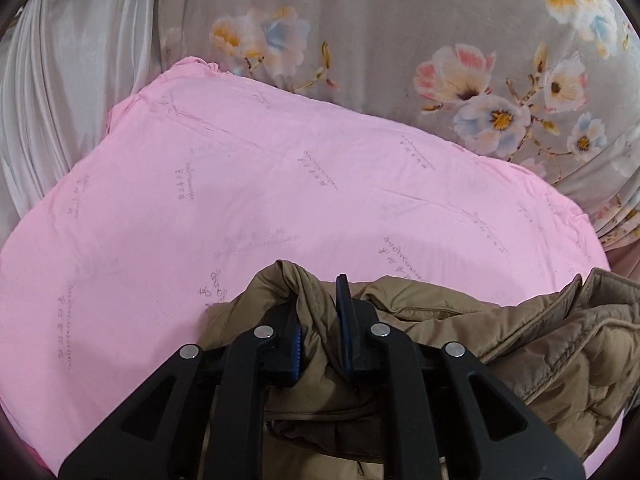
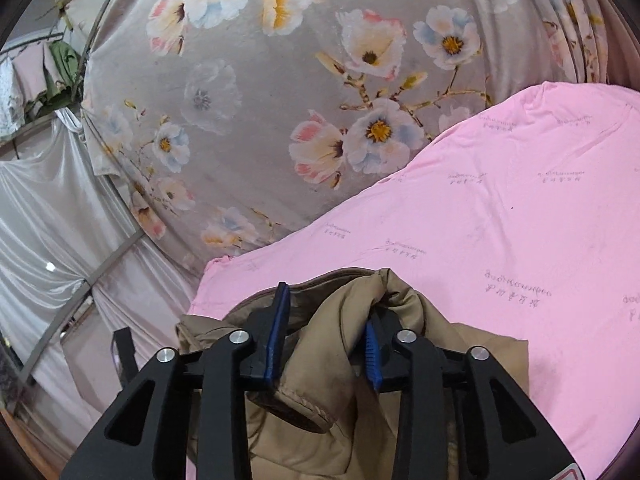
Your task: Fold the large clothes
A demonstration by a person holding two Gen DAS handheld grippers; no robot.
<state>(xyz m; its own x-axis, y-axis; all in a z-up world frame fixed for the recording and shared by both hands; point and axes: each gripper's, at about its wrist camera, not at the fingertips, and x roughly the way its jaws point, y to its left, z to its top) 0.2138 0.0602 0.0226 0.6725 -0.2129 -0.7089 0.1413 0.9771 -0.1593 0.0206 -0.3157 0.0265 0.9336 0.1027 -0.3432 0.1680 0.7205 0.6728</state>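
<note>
- Landmark: pink printed bed sheet (image 1: 248,184), faint grey script pattern, spread flat. All places given relative to it.
- Far left of the sheet: glossy white satin drape (image 1: 60,92), hanging in vertical folds off the sheet's left edge.
- Behind the sheet: grey floral curtain (image 1: 380,40) with white, pink and blue blossoms, running along the sheet's far edge.
- Left gripper (image 1: 320,308), black frame with blue ribbed pads, sits over the sheet's near edge. Jaws nearly closed, a narrow gap only. A bunched fold of the tan quilted puffer jacket (image 1: 560,344) stands up between the pads, touching both; looks pinched.
- The jacket lies on the near part of the sheet, with its bulk spreading right of the left gripper, stitched quilting lines showing.
- Right-wrist view: the same sheet (image 2: 500,216) fills the right side, floral curtain (image 2: 260,100) behind it, white drape (image 2: 48,216) left of it with a metal rail crossing.
- Right gripper (image 2: 324,320) at the sheet's near left corner. Jaws stand about half open. A rolled hem of the jacket (image 2: 320,368) passes between them; it lies against the right pad, and the left pad seems clear of it. Loose, not clamped as far as I can tell.
- Jacket edge under the right gripper drapes onto the sheet.
</note>
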